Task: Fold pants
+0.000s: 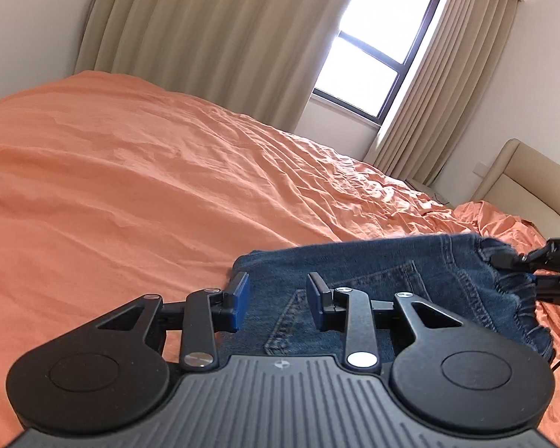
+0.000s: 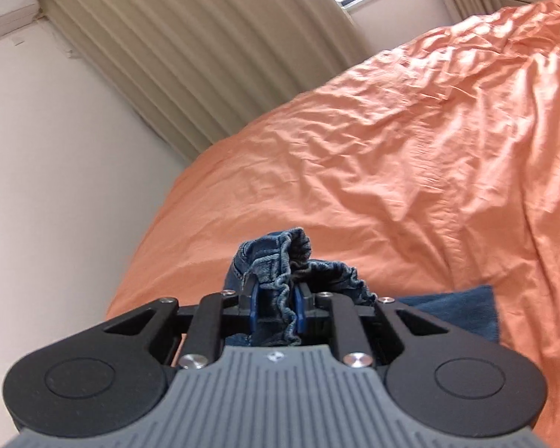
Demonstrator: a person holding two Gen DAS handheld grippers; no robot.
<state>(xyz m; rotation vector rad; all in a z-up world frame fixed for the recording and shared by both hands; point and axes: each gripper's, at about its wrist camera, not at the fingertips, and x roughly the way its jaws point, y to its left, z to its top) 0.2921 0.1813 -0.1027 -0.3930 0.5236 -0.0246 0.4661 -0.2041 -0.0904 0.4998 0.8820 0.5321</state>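
Blue denim pants point(image 1: 384, 268) lie on the orange bedsheet point(image 1: 130, 171), back pocket up. My left gripper point(image 1: 278, 298) is open, its blue-padded fingers spread just above the pants near their left edge. My right gripper point(image 2: 276, 304) is shut on the gathered elastic waistband of the pants point(image 2: 280, 261), which bunches up between the blue pads. In the left wrist view the right gripper point(image 1: 541, 265) shows at the far right, holding the waistband end.
The orange sheet point(image 2: 410, 142) covers the whole bed, wrinkled. Beige curtains point(image 1: 212, 37) and a bright window point(image 1: 377, 44) stand behind the bed. A cream headboard point(image 1: 522, 183) is at the right. A white wall point(image 2: 56, 168) is left of the bed.
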